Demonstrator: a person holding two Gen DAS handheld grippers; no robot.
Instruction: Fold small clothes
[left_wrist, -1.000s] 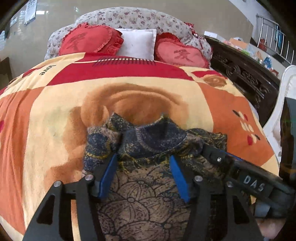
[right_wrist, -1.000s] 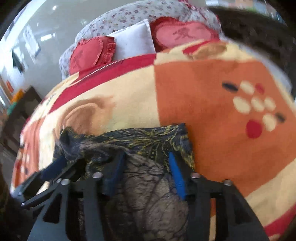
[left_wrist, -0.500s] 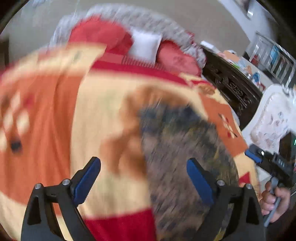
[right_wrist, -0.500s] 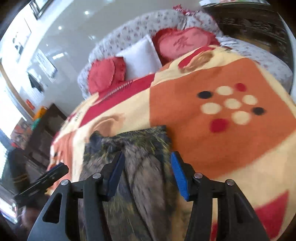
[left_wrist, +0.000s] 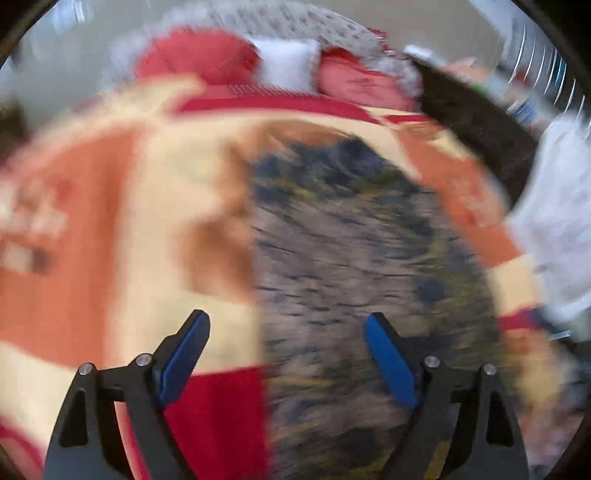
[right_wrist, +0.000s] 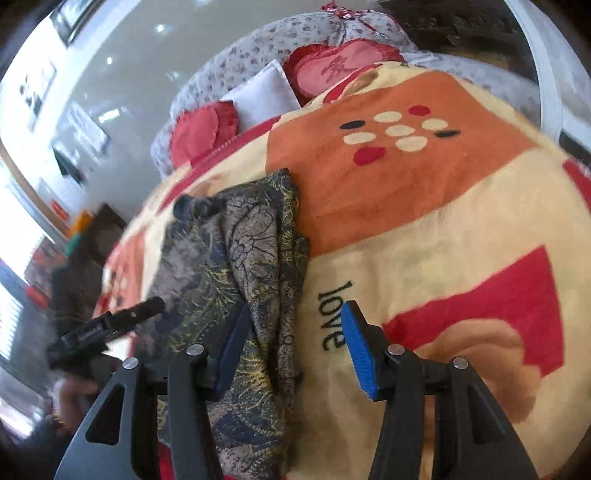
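A dark floral-print garment (left_wrist: 351, 258) lies folded into a long strip on the orange, cream and red blanket (left_wrist: 92, 258); this view is blurred by motion. My left gripper (left_wrist: 286, 321) hovers above the garment's left edge, its jaws wide and closing, with nothing pressed between the blue pads. In the right wrist view the same garment (right_wrist: 240, 258) runs down the left half of the blanket (right_wrist: 406, 192). My right gripper (right_wrist: 295, 310) is open over the garment's right edge and holds nothing. The left gripper (right_wrist: 147, 308) shows at the garment's far side.
Red heart-shaped cushions (right_wrist: 336, 66) and a white pillow (right_wrist: 262, 96) lean on the flowered headboard (right_wrist: 258, 40). Dark carved wooden furniture (left_wrist: 472, 122) and a white chair (left_wrist: 554, 221) stand right of the bed. A person's hand (right_wrist: 70, 395) holds the left gripper.
Both grippers were closed on the garment's folded top edge a second ago. They have let go and drawn back; the left has opened wide and swung left, and the right has shifted right.
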